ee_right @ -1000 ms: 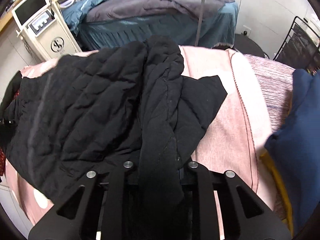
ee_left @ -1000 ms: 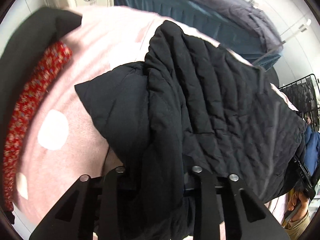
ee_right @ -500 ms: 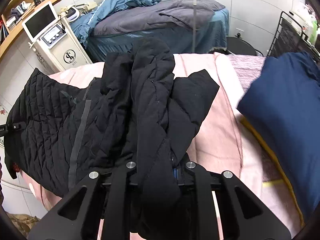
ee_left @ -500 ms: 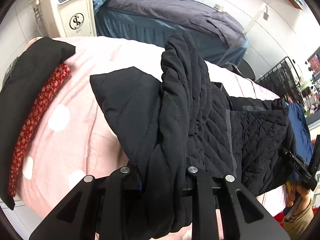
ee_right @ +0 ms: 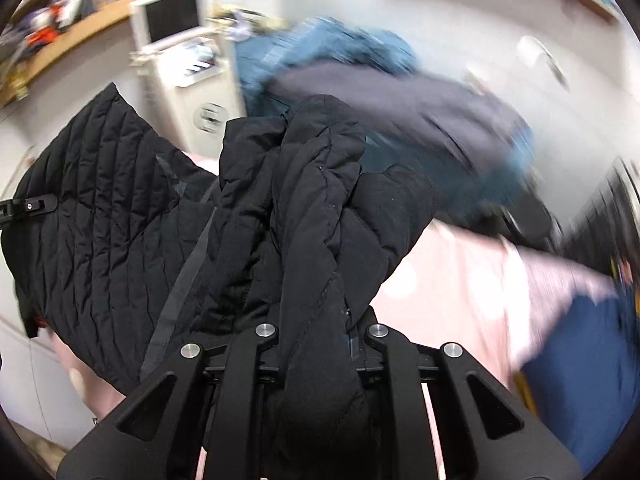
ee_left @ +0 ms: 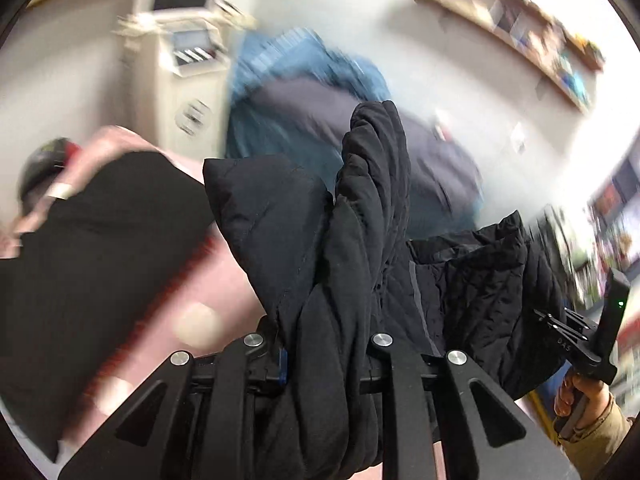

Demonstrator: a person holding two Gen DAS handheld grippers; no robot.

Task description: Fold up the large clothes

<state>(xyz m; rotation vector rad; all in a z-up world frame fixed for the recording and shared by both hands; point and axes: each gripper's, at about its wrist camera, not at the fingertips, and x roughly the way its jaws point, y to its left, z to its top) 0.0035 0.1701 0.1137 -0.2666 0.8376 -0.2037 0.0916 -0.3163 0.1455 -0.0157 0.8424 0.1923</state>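
A black quilted jacket (ee_left: pixel 352 240) hangs bunched from both grippers above the pink dotted bed cover (ee_left: pixel 224 292). My left gripper (ee_left: pixel 320 344) grips a thick fold of it, and its jaws are closing with the cloth pressed between them. In the right wrist view, my right gripper (ee_right: pixel 318 330) is shut on another fold of the jacket (ee_right: pixel 304 200). The jacket spans between the two. The right gripper (ee_left: pixel 576 340) also shows at the left view's right edge, held by a hand (ee_left: pixel 580 400). The fingertips are buried in cloth.
Another black garment (ee_left: pixel 100 260) lies on the cover at the left. A navy garment (ee_right: pixel 580 360) lies at the right. Behind stand a cream machine with a screen (ee_right: pixel 180 40) and a bed with blue-grey bedding (ee_left: pixel 312 120). The background is blurred.
Both grippers have risen and tilted up with the jacket, lifting most of it off the pink cover. The back wall and shelves have come into view.
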